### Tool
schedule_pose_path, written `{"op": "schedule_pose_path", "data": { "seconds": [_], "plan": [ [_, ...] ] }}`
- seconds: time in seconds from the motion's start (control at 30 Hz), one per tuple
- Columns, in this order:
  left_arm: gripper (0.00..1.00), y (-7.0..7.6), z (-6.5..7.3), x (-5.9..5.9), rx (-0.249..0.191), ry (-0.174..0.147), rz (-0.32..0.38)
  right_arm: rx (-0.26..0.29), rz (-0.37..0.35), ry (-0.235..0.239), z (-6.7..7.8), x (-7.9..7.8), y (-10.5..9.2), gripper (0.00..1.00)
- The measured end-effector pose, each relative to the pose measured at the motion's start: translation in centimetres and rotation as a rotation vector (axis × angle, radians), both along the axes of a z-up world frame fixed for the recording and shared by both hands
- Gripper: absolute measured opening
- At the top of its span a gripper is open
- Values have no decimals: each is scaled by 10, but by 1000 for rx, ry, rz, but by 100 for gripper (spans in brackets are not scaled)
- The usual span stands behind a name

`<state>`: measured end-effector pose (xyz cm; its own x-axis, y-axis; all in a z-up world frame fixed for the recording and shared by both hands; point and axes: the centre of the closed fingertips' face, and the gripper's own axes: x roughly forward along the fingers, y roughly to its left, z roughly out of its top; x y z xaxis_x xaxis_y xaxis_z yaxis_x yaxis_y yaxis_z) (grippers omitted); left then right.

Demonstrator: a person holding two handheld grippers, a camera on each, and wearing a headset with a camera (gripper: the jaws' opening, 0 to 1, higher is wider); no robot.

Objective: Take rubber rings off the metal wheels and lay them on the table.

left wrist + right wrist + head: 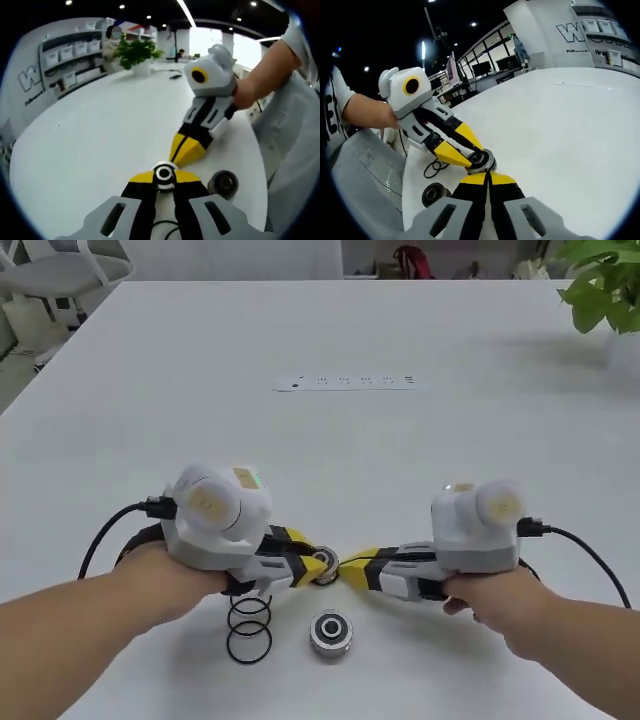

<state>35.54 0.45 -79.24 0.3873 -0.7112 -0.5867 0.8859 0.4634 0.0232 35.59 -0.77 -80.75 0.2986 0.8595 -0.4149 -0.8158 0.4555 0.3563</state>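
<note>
- Black rubber rings (pixel 249 642), two of them, lie flat on the white desk (pixel 320 460) at the near left. One lies against the other, just below the left hand. In the right gripper view they show as thin loops (pixel 436 168) under the other gripper.
- Next comes the left gripper (pixel 305 562), held low over the desk and pointing right. Its yellow-tipped jaws are clamped on a metal wheel (pixel 323 567). Its own view shows the two tips (pixel 164 178) pressed to either side of the wheel (pixel 164 173), whose round face looks back at the camera.
- The held wheel sits between the two grippers, clear of the desk top. In the right gripper view it (pixel 482 161) is caught in the left gripper (pixel 472 151).
- A second wheel (pixel 331 632) lies on the desk just in front of the held one, to the right of the rings and touching neither. It also shows in the left gripper view (pixel 223 183) and the right gripper view (pixel 436 194).
- Farther back, near the middle of the desk, lies a white power strip (pixel 345 382).
- The right gripper (pixel 350 568) points left, with its jaws drawn together and their tips (pixel 489 176) at the rim of the held wheel. Whether they pinch any rubber cannot be told. The left gripper view shows it (pixel 186 150) reaching in from the right.
- A green plant (pixel 603 285) stands at the far right corner.
</note>
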Motion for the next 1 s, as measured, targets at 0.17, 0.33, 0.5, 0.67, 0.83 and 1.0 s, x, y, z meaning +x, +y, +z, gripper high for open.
{"op": "schedule_pose_path", "data": {
  "seconds": [0.17,0.33,0.5,0.67,0.83,1.0],
  "plan": [
    [12,0,-1,0,5,-2,6,36,-35,30,4,1,-2,0],
    [12,-1,-1,-1,9,-1,13,100,-84,70,11,6,-3,0],
    [12,-1,-1,0,17,-4,16,105,-91,88,13,5,-1,0],
    [12,-1,-1,0,27,-12,19,103,-94,101,14,5,0,0],
    [12,-1,-2,0,28,-7,19,92,-84,92,16,3,2,0],
    [12,-1,-2,0,31,-12,16,77,-64,77,17,1,3,0]
  ]
}}
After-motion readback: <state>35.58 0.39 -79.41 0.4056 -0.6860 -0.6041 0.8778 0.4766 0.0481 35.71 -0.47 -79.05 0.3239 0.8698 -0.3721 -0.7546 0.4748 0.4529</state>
